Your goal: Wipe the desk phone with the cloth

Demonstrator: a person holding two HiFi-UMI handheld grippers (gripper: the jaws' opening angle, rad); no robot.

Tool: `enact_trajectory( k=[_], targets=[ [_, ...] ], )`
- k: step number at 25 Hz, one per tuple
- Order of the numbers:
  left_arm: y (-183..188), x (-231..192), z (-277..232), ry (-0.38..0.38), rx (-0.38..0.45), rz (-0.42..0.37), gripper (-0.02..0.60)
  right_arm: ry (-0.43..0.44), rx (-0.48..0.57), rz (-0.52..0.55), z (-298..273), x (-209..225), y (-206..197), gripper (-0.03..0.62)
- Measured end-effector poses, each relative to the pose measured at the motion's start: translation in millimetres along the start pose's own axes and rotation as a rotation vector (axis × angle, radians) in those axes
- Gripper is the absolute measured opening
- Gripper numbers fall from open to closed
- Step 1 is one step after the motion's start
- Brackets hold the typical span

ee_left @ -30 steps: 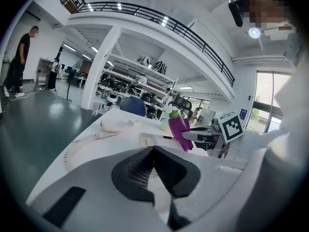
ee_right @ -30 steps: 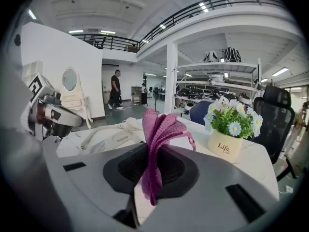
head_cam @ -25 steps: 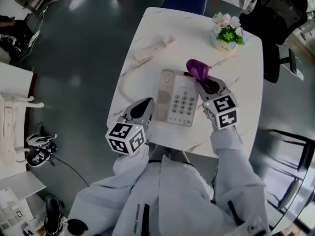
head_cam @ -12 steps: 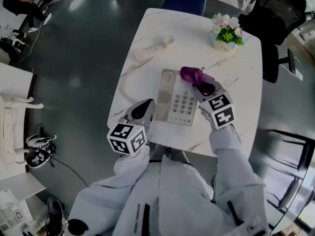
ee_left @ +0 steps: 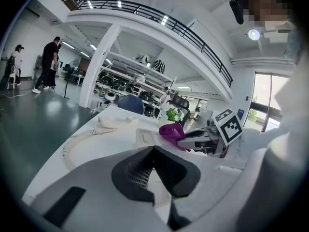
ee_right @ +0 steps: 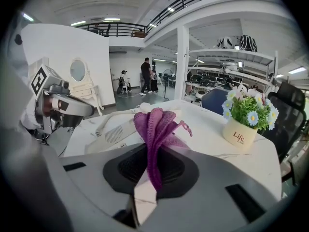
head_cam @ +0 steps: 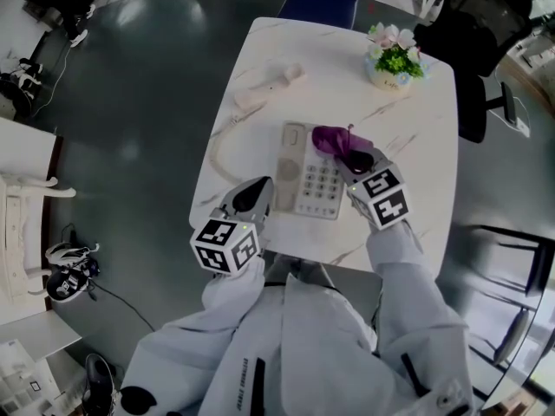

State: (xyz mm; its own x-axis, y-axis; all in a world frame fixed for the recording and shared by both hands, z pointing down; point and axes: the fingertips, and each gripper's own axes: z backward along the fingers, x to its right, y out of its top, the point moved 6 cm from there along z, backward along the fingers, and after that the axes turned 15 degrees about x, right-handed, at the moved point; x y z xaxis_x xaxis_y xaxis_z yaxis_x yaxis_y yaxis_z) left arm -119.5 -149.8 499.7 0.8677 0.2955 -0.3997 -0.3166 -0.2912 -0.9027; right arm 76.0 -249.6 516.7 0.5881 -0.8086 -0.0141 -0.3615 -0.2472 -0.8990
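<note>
**Cloth held at the phone's upper right**

Head view: looks down on a white marble table [head_cam: 347, 94] with the desk phone [head_cam: 305, 176] at its middle. Shows the handset [head_cam: 269, 87] off the cradle, lying well apart at the far left, joined by a coiled cord [head_cam: 217, 150]. Places the right gripper [head_cam: 351, 156] over the phone's upper right, with the purple cloth [head_cam: 329, 139] bunched at its tip against the phone's top. Places the left gripper [head_cam: 251, 196] just beside the phone's left edge.

Left gripper view: shows jaws closed tip to tip, nothing pinched.

Right gripper view: shows jaws clamped on the cloth, folds standing up ahead, and a flower pot [ee_right: 240, 132] off to the right.
</note>
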Motion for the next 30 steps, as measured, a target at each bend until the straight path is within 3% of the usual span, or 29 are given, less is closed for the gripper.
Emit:
enact_trajectory(
  k=[30],
  targets=[
    [-6,18,26,0.005,0.010,-0.003,-0.002,0.075,-0.043,-0.039,25,-37,-20,0.038]
  ],
)
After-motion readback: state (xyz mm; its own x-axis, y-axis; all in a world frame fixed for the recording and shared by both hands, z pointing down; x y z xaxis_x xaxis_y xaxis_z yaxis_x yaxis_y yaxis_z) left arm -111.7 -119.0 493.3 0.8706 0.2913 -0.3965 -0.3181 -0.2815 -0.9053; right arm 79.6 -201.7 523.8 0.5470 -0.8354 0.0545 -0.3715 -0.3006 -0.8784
